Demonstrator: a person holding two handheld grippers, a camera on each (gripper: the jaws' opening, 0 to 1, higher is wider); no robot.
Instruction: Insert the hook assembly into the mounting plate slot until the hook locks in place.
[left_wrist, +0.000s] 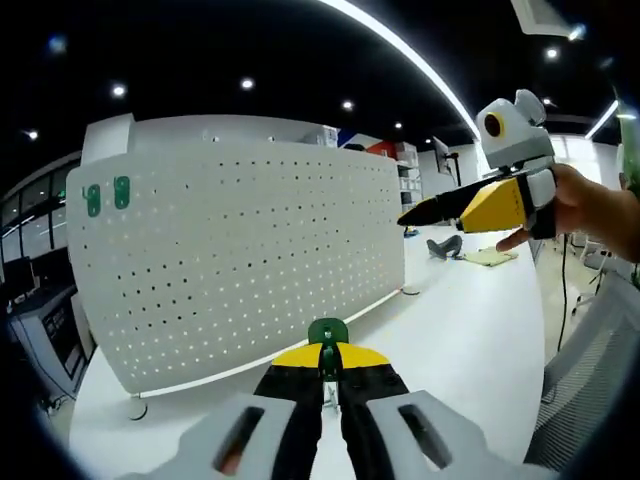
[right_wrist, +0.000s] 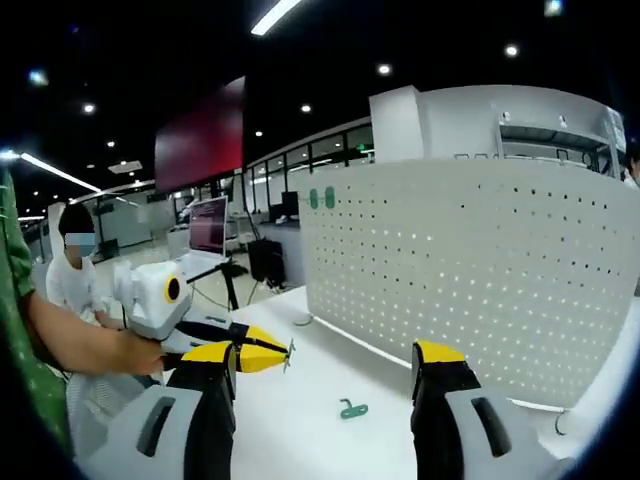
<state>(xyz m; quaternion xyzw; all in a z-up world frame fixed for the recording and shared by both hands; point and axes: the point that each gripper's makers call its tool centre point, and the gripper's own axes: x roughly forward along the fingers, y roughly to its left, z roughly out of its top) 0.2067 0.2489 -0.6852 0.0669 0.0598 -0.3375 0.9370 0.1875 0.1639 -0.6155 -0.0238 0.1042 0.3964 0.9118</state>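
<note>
Here, my left gripper (left_wrist: 329, 372) had its jaws pinched on a green hook (left_wrist: 328, 335), the hook's long axis running along the jaws and its rounded end pointing up toward the white pegboard (left_wrist: 240, 250), which stood upright on the white table (left_wrist: 470, 330). Two more green hooks (left_wrist: 106, 196) sat in the board's upper corner. My right gripper (right_wrist: 325, 368) was spread wide apart, holding nothing; between its jaws, a second green hook (right_wrist: 352, 409) lay flat on the table
</note>
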